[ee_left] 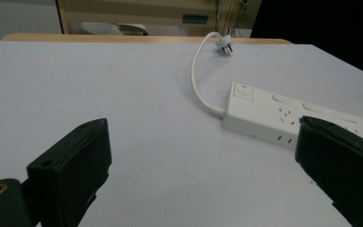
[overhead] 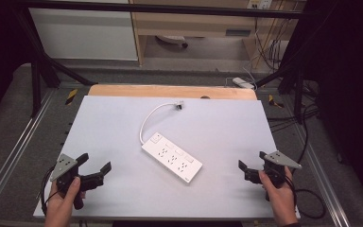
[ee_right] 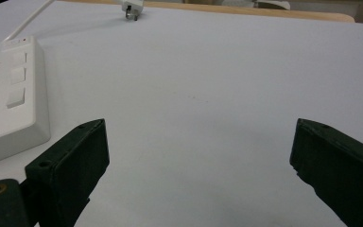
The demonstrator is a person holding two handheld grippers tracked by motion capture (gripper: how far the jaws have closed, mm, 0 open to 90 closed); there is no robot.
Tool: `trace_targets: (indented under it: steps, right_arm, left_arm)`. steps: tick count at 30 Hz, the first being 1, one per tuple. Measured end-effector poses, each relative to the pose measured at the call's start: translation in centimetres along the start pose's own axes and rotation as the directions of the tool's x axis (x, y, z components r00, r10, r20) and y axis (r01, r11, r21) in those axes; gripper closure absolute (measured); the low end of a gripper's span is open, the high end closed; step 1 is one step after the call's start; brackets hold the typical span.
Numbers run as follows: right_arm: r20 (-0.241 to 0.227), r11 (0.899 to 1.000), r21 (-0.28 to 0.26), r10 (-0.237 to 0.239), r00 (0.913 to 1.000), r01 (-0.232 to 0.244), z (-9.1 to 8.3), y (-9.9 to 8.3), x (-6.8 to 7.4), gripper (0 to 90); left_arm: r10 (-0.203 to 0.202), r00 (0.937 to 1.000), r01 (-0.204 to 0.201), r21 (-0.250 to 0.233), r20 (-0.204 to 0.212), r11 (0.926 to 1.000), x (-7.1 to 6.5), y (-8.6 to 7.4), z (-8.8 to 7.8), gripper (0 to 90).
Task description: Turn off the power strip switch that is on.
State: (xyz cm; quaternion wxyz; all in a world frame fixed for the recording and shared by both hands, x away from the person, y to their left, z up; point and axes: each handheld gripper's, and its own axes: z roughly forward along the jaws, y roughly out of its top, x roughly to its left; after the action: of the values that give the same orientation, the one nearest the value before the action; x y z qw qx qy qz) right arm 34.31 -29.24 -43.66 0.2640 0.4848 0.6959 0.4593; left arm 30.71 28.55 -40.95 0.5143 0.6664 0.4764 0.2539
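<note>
both tongs, left tongs (overhead: pixel 96 166) and right tongs (overhead: pixel 252 166), hang wide and empty over the bench (overhead: pixel 113 123); approach the power strip (overhead: pixel 171 157) squarely (likely the target), minding its cord (overhead: pixel 144 124).

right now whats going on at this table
A person sits at a white table holding a gripper in each hand. The left gripper and right gripper are both open and hold nothing, one at each near corner. Between them a white power strip lies flat and diagonal, untouched. Its short cord loops toward the far edge, where the plug rests on the table, not plugged in. Nothing is being handled yet.
</note>
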Motion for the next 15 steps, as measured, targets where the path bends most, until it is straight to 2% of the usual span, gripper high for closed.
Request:
trace_targets:
  steps: [4,8,10,15]
  right_arm:
    - [-0.002,1.000,-0.002,0.024,0.9997,-0.024,-0.23,-0.03,-0.22,5.5]
    - [-0.001,1.000,-0.002,0.023,0.9997,-0.023,-0.22,0.03,-0.18,5.1]
    - [0.001,1.000,-0.017,0.020,0.9998,-0.020,-0.35,0.15,-0.17,4.8]
    - [0.008,0.998,-0.064,0.028,0.9996,-0.028,-0.91,0.60,0.00,4.6]
  left_arm:
    - [0.010,1.0000,-0.010,0.006,0.002,0.9999,-0.06,-0.06,0.02,4.6]
    - [0.018,0.9998,-0.018,0.028,0.003,0.9994,-0.04,-0.12,0.15,4.6]
    - [0.030,0.9996,-0.030,0.044,0.004,0.9986,-0.18,-0.17,0.20,4.6]
    - [0.055,0.9984,-0.056,0.040,0.007,0.9977,-0.52,-0.18,0.34,4.6]
